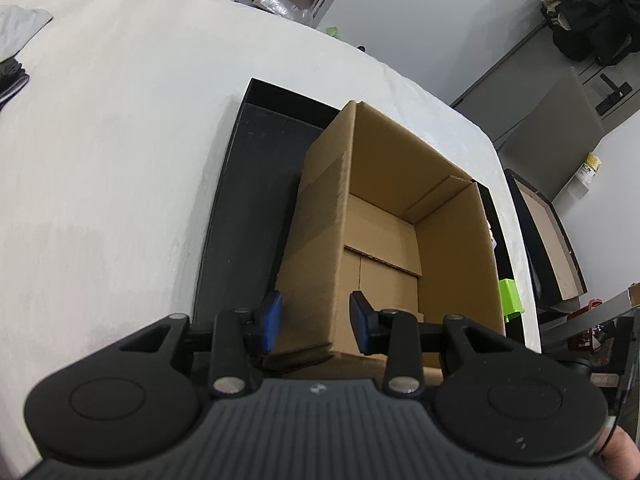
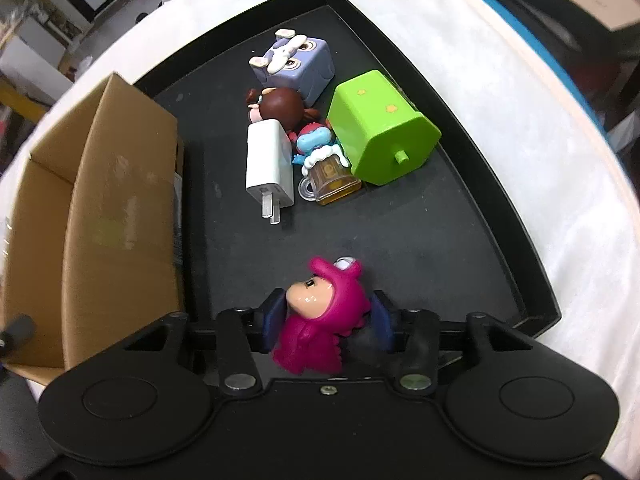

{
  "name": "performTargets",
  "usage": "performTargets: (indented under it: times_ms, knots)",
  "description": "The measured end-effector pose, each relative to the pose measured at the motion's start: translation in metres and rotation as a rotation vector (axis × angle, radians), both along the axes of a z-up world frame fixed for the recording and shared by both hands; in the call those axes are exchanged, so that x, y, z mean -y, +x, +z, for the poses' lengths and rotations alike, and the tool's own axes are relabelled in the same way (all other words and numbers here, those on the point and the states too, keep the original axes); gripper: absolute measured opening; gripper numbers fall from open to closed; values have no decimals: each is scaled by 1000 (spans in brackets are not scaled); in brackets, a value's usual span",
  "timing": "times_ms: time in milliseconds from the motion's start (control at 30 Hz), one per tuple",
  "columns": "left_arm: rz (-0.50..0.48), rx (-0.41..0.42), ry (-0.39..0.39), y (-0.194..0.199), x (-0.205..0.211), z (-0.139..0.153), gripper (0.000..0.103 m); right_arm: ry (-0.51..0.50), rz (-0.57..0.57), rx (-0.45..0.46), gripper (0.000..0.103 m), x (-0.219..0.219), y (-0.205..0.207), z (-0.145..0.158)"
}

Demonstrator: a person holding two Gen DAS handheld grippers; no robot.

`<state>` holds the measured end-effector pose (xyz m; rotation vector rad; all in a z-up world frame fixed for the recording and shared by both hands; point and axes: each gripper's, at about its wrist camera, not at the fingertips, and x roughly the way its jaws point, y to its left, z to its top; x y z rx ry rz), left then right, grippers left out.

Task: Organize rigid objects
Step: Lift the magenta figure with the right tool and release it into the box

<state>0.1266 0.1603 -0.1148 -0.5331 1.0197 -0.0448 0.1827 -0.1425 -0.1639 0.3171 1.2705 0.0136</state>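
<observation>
In the right wrist view my right gripper is shut on a pink hooded figurine, just above the near part of the black tray. Farther back on the tray lie a white charger plug, a beer-mug toy, a green box, a purple cube figure, a brown-haired figure and a small blue figure. An open, empty cardboard box stands in the tray. My left gripper straddles the box's near left wall, its blue pads closed on it.
A white cloth covers the table around the tray. The cardboard box stands at the tray's left end in the right wrist view. Grey and dark fabric lies at the far left. Cabinets and bags stand beyond the table edge.
</observation>
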Motion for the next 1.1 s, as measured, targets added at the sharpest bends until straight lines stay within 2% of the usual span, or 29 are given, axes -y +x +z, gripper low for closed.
performTargets:
  times_ms: [133,300,700,1100]
  knots:
    - [-17,25,6,-1,3,4,35,-1,7,22,45,2,-5,10]
    - [-12,23,-38,-4,-2,0,33,7,-1,48,45,6,-8,30]
    - [-28,40,-32,-11,5,1,28,57,-6,147,45,1,-1,82]
    - [-33,54,-54,-13,3,-4,25,16,60,218,45,-21,9,132]
